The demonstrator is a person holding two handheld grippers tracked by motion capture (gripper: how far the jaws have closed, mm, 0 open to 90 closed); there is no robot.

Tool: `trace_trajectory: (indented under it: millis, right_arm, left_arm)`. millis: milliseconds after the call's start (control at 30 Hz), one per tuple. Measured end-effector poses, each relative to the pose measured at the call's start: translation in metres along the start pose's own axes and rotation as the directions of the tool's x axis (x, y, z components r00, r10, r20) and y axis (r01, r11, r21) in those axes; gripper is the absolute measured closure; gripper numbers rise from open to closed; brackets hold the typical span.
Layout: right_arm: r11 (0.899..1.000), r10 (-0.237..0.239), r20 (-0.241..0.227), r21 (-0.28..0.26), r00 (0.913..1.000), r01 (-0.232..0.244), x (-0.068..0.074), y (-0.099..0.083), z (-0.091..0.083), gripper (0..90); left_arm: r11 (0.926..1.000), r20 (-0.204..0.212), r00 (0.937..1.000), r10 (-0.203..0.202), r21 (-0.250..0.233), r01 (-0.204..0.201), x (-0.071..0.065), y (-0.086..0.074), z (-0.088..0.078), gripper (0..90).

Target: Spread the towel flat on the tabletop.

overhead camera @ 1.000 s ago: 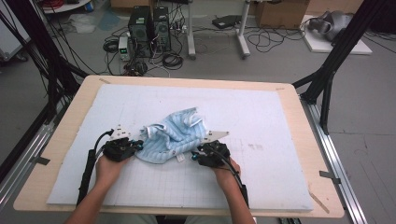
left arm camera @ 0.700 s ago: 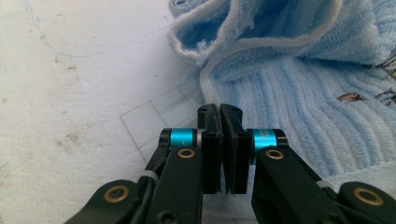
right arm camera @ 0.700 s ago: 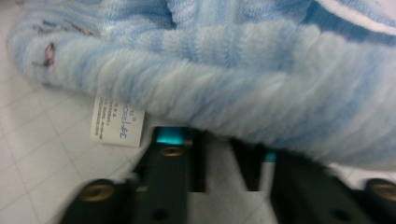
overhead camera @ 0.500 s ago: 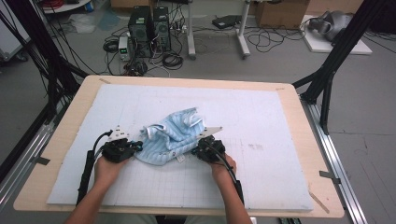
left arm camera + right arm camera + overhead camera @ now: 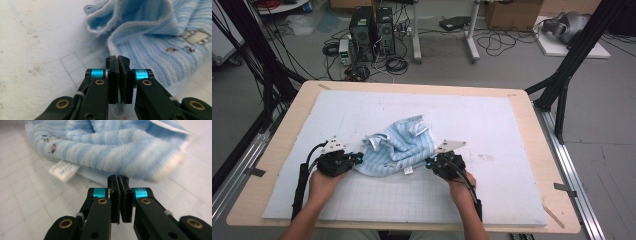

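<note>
A crumpled light blue striped towel (image 5: 397,147) lies in the middle of the white gridded mat (image 5: 502,125). My left gripper (image 5: 358,159) is at its left side. In the left gripper view the jaws (image 5: 117,60) are shut, with the towel's (image 5: 155,55) pale hem running in between their tips. At the towel's right side my right gripper (image 5: 429,162) is also shut. Its tips (image 5: 118,178) pinch the thin lower edge of the towel (image 5: 112,152), near a white care label (image 5: 63,170). A hand holds each gripper from the near edge.
The mat covers most of a wooden table (image 5: 532,150). Black frame legs (image 5: 562,90) stand at the table's far corners. Computer towers (image 5: 372,25) and cables sit on the floor beyond the far edge. Bare mat lies around the towel on all sides.
The right gripper moved in to the towel's right edge, then drew slightly back toward the right. The left gripper and hand stayed where they were.
</note>
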State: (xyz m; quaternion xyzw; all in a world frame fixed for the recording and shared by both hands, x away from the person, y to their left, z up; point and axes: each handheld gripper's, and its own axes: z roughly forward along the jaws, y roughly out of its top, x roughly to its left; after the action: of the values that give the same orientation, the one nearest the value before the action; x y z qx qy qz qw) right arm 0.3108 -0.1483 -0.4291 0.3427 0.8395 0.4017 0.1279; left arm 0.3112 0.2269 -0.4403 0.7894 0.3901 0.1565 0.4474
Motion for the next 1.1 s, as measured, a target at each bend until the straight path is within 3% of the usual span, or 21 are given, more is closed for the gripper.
trace_trajectory:
  millis: [200, 500, 600, 700, 767, 833, 900, 967, 1100]
  right_arm:
    - [1.000, 0.030, 0.036, -0.006, 0.9989, -0.030, -0.004, -0.022, -0.027, 88.8]
    - [0.999, 0.035, 0.073, -0.006, 0.9967, -0.035, 0.007, -0.046, -0.058, 88.8]
    - [1.000, 0.026, 0.092, 0.011, 0.9954, -0.027, 0.012, -0.054, -0.066, 90.0]
    - [0.999, 0.048, 0.091, 0.006, 0.9947, -0.048, 0.013, -0.064, -0.073, 89.7]
    - [0.998, 0.062, 0.092, -0.008, 0.9938, -0.062, 0.011, -0.067, -0.075, 89.2]
    - [0.997, 0.070, 0.091, -0.024, 0.9934, -0.068, 0.009, -0.066, -0.074, 81.6]
    - [0.995, 0.094, 0.087, -0.044, 0.9917, -0.090, 0.008, -0.062, -0.070, 67.7]
    - [0.992, 0.113, 0.102, -0.064, 0.9883, -0.107, 0.006, -0.055, -0.064, 52.5]
    - [0.987, 0.141, 0.129, -0.093, 0.9816, -0.129, 0.001, -0.042, -0.051, 37.6]
  left_arm:
    - [0.9992, 0.077, 0.9967, -0.025, -0.029, 0.027, -0.014, -0.009, -0.009, 86.4]
    - [0.9994, 0.160, 0.9870, -0.011, -0.031, 0.017, -0.041, -0.022, -0.017, 86.3]
    - [0.9997, 0.166, 0.9861, -0.002, -0.023, 0.006, -0.048, -0.029, -0.021, 86.2]
    - [0.9995, 0.184, 0.9828, -0.013, -0.026, 0.018, -0.051, -0.036, -0.025, 84.9]
    - [0.9990, 0.163, 0.9866, -0.014, -0.040, 0.021, -0.051, -0.036, -0.027, 74.0]
    - [0.9976, 0.143, 0.9891, -0.035, -0.054, 0.043, -0.050, -0.034, -0.028, 60.4]
    - [0.9964, 0.123, 0.9913, -0.046, -0.066, 0.054, -0.047, -0.031, -0.029, 53.4]
    - [0.9956, 0.105, 0.9932, -0.052, -0.072, 0.059, -0.042, -0.027, -0.028, 48.8]
    - [0.9936, 0.075, 0.9951, -0.065, -0.087, 0.072, -0.034, -0.017, -0.025, 44.5]
